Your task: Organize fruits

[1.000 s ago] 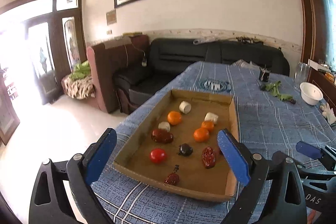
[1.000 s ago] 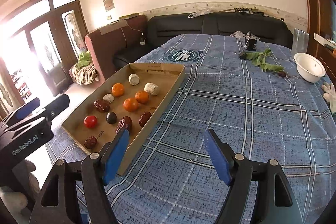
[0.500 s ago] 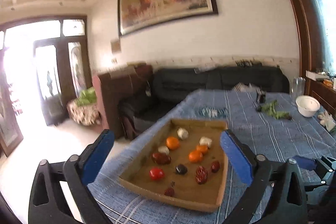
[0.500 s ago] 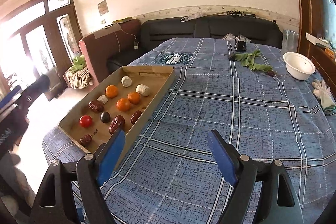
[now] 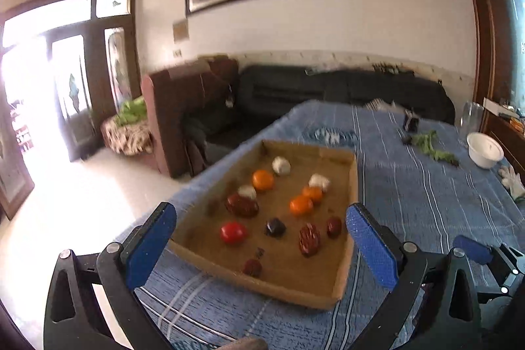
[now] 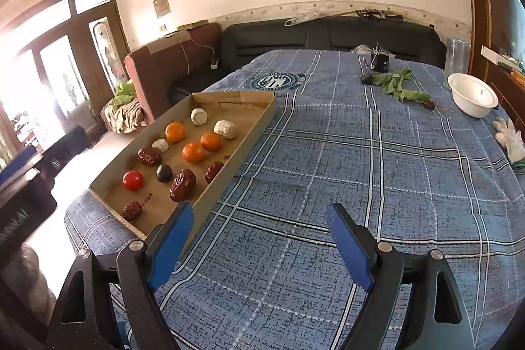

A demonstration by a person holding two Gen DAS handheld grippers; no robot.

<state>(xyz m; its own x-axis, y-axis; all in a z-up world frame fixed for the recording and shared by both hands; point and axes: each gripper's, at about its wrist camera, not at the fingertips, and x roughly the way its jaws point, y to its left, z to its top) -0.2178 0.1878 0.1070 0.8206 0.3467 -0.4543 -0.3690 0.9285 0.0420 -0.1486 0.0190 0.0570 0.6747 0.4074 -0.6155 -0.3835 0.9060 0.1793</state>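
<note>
The left claw (image 5: 259, 246) is wide open and holds nothing. It hangs in the air above the near left corner of the counter (image 6: 361, 173), and its two blue pads frame the tray (image 5: 352, 182). The right claw (image 6: 259, 246) is wide open too, with nothing in it. It hangs over the bare blue checked cloth near the front edge of the counter, just right of the tray's near corner.

The tray is a flat brown box that lies along the left edge of the counter. All the fruits lie inside it, apart from each other. Near the front wall is a small dark red date (image 6: 132, 210). Behind it are a red tomato (image 6: 132, 179), a little black fruit (image 6: 164, 173), a big wrinkled date (image 6: 182, 185) and another date (image 6: 214, 171). Farther back are three oranges (image 6: 193, 152) and one more date (image 6: 149, 156). Three white lumps (image 6: 225, 129) lie toward the far end of the tray.

Well away, at the far right edge of the counter, stand a white bowl (image 6: 472, 94) and a white glove (image 6: 510, 138). Green leaves (image 6: 398, 84) and a small black thing (image 6: 380, 61) lie near the far edge. A black sofa (image 6: 328, 38) stands behind the counter. Nothing lies between the claws and the tray.
</note>
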